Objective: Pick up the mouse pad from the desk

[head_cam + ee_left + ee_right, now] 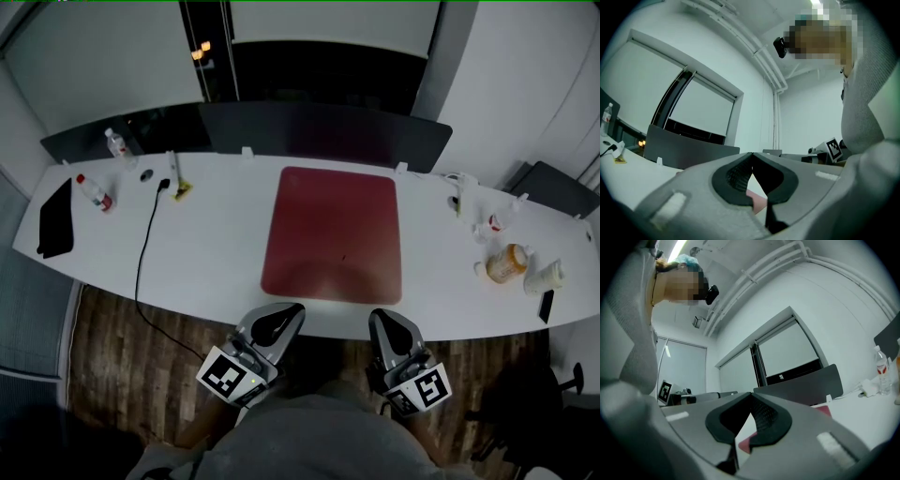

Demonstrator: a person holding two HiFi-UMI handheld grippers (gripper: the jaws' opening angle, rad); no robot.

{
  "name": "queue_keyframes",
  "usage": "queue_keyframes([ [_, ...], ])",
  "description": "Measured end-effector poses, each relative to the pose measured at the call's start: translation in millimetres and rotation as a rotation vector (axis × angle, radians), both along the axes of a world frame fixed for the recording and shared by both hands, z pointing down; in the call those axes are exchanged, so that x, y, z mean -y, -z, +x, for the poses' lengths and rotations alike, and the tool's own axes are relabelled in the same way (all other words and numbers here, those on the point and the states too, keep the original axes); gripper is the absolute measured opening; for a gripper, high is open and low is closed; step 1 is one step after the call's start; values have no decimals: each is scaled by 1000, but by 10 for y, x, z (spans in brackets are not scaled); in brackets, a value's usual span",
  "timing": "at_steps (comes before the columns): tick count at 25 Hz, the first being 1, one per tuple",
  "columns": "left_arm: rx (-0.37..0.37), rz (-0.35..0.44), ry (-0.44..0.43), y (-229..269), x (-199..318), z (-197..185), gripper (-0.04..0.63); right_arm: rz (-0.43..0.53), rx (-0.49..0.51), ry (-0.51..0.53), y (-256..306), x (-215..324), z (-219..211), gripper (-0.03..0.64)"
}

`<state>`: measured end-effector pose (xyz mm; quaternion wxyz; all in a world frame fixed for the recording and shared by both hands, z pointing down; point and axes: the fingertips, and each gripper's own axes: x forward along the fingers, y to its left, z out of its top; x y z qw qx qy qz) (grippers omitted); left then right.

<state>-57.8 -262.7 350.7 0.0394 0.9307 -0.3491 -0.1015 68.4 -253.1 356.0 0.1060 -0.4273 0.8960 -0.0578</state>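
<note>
Maroon rectangular mouse pad (333, 234) lies on white desk (206, 258), left gripper (285, 315) at seven o'clock, right gripper (385, 324) at five, jaws closed, empty.

The head view is dim and slightly grainy, darkest over the floor (122, 328). Both gripper views are brighter, lit from a ceiling lamp (680, 246), and bend strongly towards black round edges.

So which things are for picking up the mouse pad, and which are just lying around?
For the job: mouse pad, left gripper, right gripper, both shut and empty.
Just lying about: black cable, orange bottle, clear bottle, flat black thing.
</note>
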Motion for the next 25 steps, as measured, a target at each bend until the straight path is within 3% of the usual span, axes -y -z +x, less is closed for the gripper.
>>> queue_keyframes([
  [7, 28, -26, 7, -59, 191, 113, -2, -6, -16, 51, -8, 162, 138, 0],
  [10, 53, -14, 4, -76, 225, 118, -2, 10, -72, 92, -26, 219, 139, 0],
  [12, 68, -2, -30, -114, 221, 113, -2, 13, -98, 109, -73, 276, 156, 26],
  [14, 132, 8, -81, -226, 204, 139, 0, 4, -121, 136, -133, 312, 157, 49],
  [16, 226, 4, -118, -402, 243, 161, 120, -11, -188, 188, -284, 369, 134, 83],
  [19, 261, -54, -179, -674, 339, 187, 167, -93, -318, 265, -656, 448, 133, 162],
  [21, 295, -90, -209, -882, 378, 191, 232, -142, -353, 296, -892, 479, 171, 211],
  [23, 387, -99, -218, -1096, 438, 179, 264, -190, -403, 333, -1161, 525, 199, 274],
  [25, 473, -119, -217, -1314, 515, 147, 292, -233, -530, 382, -1483, 547, 220, 314],
])
